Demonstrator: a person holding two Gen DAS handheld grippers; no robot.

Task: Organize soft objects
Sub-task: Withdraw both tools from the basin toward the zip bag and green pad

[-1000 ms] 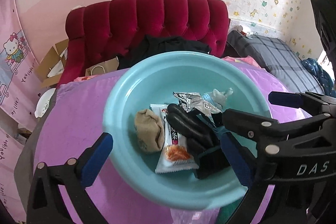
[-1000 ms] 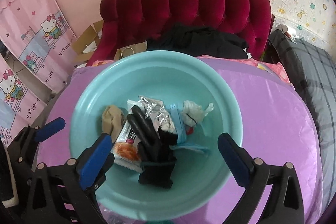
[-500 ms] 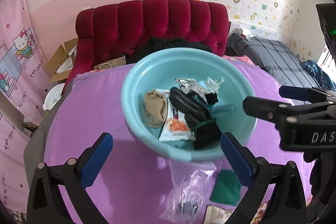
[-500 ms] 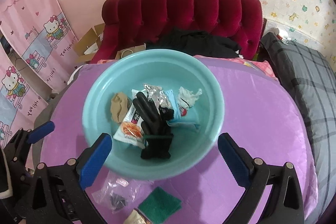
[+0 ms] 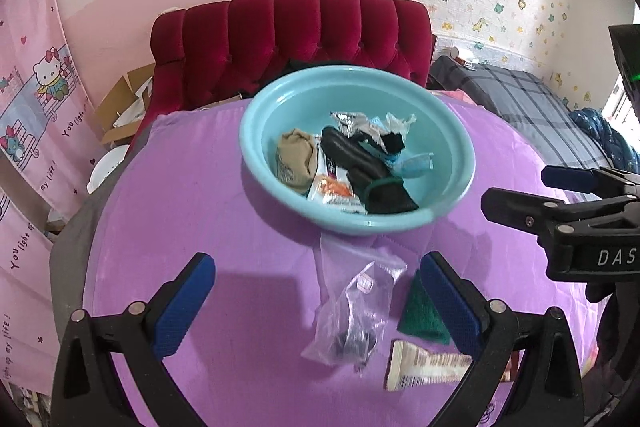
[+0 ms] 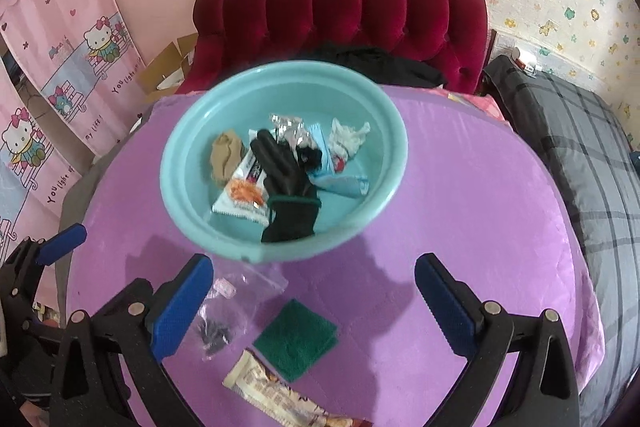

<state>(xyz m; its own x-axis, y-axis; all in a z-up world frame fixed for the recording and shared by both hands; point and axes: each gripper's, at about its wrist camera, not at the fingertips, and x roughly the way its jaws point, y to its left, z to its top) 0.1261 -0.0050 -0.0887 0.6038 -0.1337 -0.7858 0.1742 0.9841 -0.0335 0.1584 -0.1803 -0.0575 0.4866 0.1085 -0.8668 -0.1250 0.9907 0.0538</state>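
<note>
Teal basin (image 6: 384,131) of soft items beyond both gaping tongs (image 6: 314,301).

Glove (image 6: 286,183) in basin (image 6: 192,211), bag (image 6: 224,315) before

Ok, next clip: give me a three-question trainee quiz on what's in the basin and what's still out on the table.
1. True or false: the black glove lies inside the teal basin.
2. Which lies on the purple cloth, outside the basin? A) tan sock B) green scrub pad C) silver wrapper
3. Fill in: both the left gripper and right gripper are ____.

Key: 1 true; 2 B; 3 open.
</note>
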